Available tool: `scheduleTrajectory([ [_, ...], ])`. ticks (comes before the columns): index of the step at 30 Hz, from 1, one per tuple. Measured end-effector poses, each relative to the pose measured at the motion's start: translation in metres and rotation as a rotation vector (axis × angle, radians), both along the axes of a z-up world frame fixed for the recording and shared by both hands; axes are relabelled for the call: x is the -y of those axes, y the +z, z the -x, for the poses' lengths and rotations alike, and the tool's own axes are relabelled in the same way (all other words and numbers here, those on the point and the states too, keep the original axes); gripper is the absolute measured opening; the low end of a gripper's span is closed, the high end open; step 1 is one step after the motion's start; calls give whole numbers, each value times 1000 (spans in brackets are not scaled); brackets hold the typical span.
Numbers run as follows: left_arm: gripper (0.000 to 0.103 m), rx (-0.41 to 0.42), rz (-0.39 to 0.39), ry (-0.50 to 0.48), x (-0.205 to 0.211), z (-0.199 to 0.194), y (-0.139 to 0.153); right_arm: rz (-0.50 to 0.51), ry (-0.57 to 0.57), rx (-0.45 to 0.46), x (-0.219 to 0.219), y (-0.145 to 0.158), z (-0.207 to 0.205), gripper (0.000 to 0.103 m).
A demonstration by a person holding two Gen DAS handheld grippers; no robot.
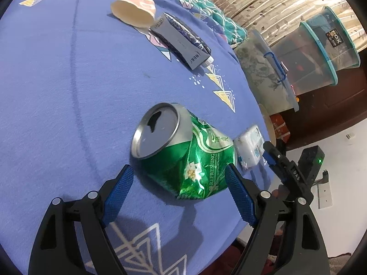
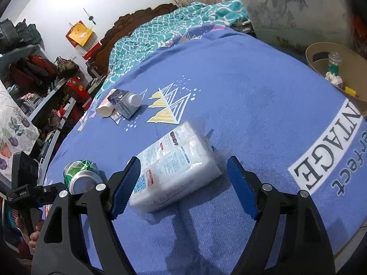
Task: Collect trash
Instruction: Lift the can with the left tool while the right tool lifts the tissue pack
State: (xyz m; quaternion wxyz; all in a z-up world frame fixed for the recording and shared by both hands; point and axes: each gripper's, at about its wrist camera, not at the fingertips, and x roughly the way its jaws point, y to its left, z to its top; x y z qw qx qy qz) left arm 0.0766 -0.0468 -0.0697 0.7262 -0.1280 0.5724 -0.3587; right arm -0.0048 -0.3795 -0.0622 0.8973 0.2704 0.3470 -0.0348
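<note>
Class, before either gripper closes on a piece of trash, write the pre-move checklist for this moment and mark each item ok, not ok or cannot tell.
1. Left gripper open wide enough: ok.
2. Crushed green can lined up between the left fingers: ok, lying on its side.
3. Right gripper open: ok.
4. White tissue pack centred between the right fingers: not ok, it sits nearer the left finger.
5. Cardboard box of trash within reach: cannot tell.
6. Paper cup and small carton left on the blue sheet: ok, for later.

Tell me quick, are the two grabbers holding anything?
Left gripper: open, holding nothing; the crushed green can lies just ahead of its fingers.
Right gripper: open, holding nothing; the tissue pack lies between its fingers.
</note>
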Motion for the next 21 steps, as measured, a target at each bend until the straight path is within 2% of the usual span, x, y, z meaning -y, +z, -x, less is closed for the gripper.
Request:
scheduleTrajectory([
  [10,78,33,-26,-14,27,-23,5,-43,4,-2,6,-3,-21,80],
  [17,78,21,-16,-30,33,-15,-1,-51,19,-15,0,-9,-20,82],
  [19,75,28,-16,-28,35,-13,-1,-63,16,-16,1,-11,-18,82],
  [21,66,31,-18,-33,38,-11,-1,-64,16,-10,-1,-10,-15,83],
])
